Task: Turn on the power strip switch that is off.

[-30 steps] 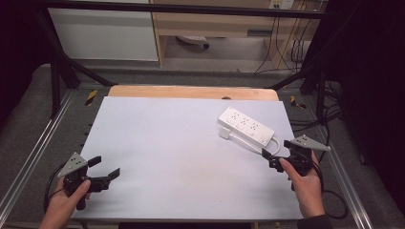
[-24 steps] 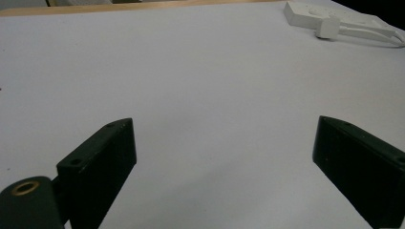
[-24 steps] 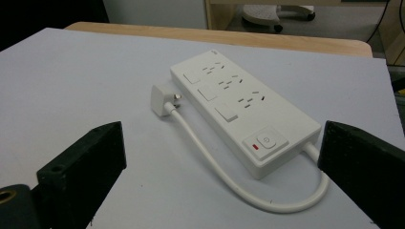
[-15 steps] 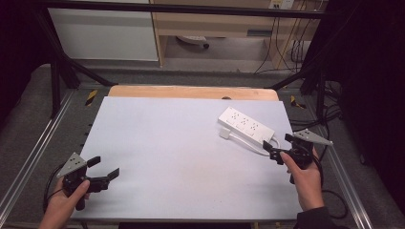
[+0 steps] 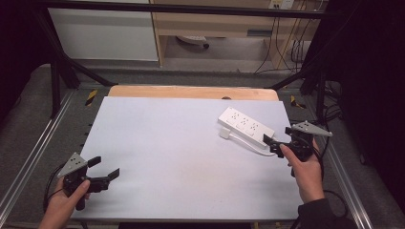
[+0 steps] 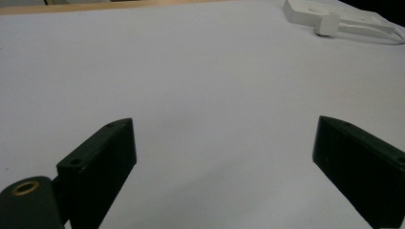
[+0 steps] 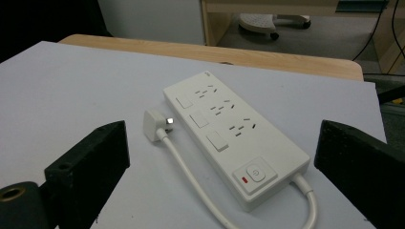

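Observation:
A white power strip (image 5: 246,125) with three socket rows lies on the white table (image 5: 181,143) at the right. Its white plug (image 5: 224,133) rests beside it, and the cord loops back from the near end. My right gripper (image 5: 269,144) is open just short of the strip's near end. In the right gripper view the strip (image 7: 234,143), its switch end and the plug (image 7: 155,125) lie ahead between the wide-apart jaws of that gripper (image 7: 223,129). My left gripper (image 5: 106,167) is open and empty at the near left corner; from that gripper (image 6: 224,126) the strip (image 6: 310,12) shows far off.
A wooden board edge (image 5: 191,91) borders the table's far side. Metal frame rails (image 5: 43,143) run along both sides of the table. Beyond the table stand a cabinet (image 5: 105,33) and hanging cables (image 5: 286,43). Bare white surface spans the middle and left.
My right gripper has moved forward and slightly left, closer to the power strip's near end. The left gripper has stayed put.

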A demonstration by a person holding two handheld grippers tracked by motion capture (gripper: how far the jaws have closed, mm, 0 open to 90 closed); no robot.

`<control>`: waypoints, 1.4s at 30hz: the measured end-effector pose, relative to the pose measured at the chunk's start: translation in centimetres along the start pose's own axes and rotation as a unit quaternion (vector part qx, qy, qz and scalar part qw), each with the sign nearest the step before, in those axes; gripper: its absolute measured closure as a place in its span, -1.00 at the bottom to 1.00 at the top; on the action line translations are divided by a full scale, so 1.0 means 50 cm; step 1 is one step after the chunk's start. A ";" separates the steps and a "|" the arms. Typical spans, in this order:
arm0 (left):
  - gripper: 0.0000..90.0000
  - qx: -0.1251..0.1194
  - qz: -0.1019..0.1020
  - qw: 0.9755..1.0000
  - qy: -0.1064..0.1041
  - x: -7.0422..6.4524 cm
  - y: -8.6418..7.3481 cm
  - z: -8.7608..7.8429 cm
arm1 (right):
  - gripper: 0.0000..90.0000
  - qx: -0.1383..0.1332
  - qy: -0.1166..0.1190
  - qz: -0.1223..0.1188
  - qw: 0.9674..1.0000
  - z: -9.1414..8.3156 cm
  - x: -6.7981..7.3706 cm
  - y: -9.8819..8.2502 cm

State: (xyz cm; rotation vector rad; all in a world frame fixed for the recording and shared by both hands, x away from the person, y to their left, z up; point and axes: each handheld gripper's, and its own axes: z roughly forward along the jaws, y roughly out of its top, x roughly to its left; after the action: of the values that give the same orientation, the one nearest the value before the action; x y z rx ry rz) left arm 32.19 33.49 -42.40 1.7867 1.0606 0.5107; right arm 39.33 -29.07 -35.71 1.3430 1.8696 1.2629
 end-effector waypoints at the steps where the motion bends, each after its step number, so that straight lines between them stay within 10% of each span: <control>1: -0.83 0.000 0.000 1.000 0.000 0.000 0.000 0.000 | -0.89 0.000 0.000 0.000 1.000 0.002 0.001 0.002; 42: -0.83 0.009 0.002 1.000 -0.006 0.000 -0.003 0.002 | -0.90 0.067 0.006 0.009 0.998 0.123 -0.031 0.044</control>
State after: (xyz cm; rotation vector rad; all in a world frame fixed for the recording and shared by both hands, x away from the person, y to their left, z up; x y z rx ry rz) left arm 32.22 33.46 -42.57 1.8052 1.0561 0.4946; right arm 45.89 -27.94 -36.59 1.4275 1.9848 1.1740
